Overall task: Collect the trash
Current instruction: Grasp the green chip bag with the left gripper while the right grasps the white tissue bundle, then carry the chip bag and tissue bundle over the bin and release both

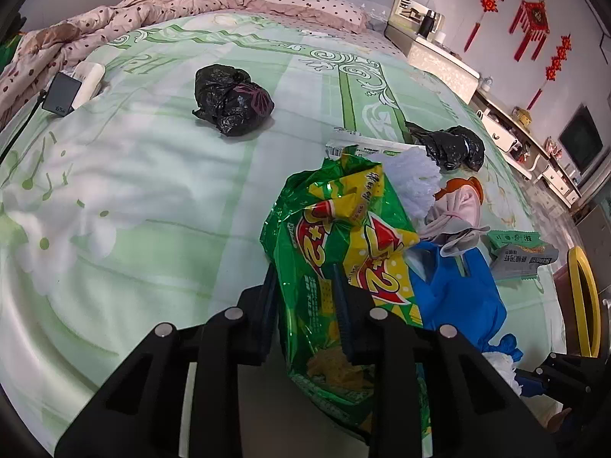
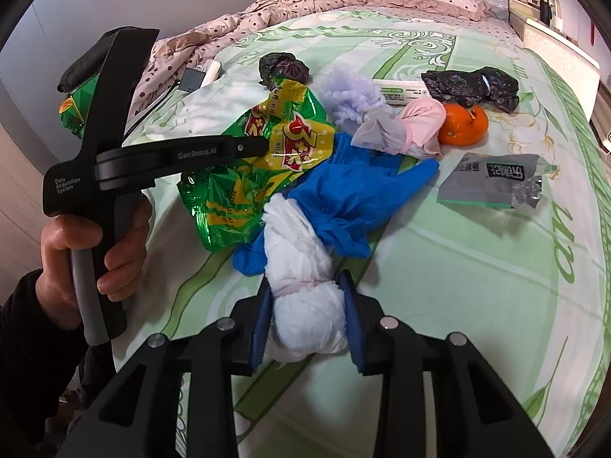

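Trash lies on a bed with a green sheet [image 1: 133,191]. My left gripper [image 1: 303,278] is shut on a green and yellow snack bag [image 1: 343,252], which also shows in the right wrist view [image 2: 267,152]. My right gripper [image 2: 305,286] is shut on a white crumpled plastic bag [image 2: 301,286]. A blue glove [image 2: 355,191] lies just beyond it. Further off lie a grey and pink cloth bundle [image 2: 404,129], an orange peel [image 2: 462,122], a grey foil packet [image 2: 492,179], a white foam net [image 2: 347,95] and two black bags [image 2: 473,84] [image 1: 229,99].
A charger and white box [image 1: 72,87] lie at the far left of the bed. A pink dotted quilt [image 1: 95,30] and pillow [image 1: 305,0] are at the head. White cabinets [image 1: 508,122] line the right wall. A yellow-rimmed object [image 1: 584,297] stands beside the bed.
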Demonstrator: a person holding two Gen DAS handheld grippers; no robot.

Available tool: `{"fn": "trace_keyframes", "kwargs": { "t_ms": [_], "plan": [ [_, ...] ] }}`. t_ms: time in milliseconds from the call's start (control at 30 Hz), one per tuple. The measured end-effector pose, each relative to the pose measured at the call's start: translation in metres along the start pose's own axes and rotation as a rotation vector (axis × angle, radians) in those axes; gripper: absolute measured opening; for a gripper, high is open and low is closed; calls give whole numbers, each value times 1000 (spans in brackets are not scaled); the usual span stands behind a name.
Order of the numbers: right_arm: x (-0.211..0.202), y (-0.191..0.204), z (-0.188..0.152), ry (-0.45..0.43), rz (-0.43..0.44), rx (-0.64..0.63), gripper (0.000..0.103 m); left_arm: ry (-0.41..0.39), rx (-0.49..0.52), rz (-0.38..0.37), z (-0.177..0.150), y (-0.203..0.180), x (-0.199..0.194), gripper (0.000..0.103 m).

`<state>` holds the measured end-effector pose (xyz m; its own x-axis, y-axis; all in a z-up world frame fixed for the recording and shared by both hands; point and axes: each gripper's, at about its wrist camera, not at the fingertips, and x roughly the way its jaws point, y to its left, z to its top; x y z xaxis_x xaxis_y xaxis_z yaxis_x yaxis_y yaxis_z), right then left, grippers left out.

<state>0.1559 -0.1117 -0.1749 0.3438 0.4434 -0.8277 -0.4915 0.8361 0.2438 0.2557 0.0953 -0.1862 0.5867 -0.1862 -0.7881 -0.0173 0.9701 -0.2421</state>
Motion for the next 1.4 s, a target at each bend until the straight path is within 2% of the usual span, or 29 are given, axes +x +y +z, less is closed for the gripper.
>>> {"fn": "trace_keyframes", "kwargs": {
  "t_ms": [133,300,600,800,1100,1400],
  "plan": [
    [-8,3,-1,-28,-13,-10,30,-10,-7,-5,1,2,-6,16],
    [-30,4,-3,-74,-10,-16,30,-38,-5,-11,6,0,-22,13],
    [-81,0,-10,-158,-24,2,30,-108,15,-19,10,-11,-63,11],
    [-113,-4,-14,-223,-41,19,30,-148,39,-26,12,-26,-91,6],
    [-155,-19,-23,-299,-53,58,30,-212,73,-53,16,-62,-132,5],
    [-216,-45,-29,-414,-101,104,30,-270,127,-106,22,-114,-168,5]
  ]
}}
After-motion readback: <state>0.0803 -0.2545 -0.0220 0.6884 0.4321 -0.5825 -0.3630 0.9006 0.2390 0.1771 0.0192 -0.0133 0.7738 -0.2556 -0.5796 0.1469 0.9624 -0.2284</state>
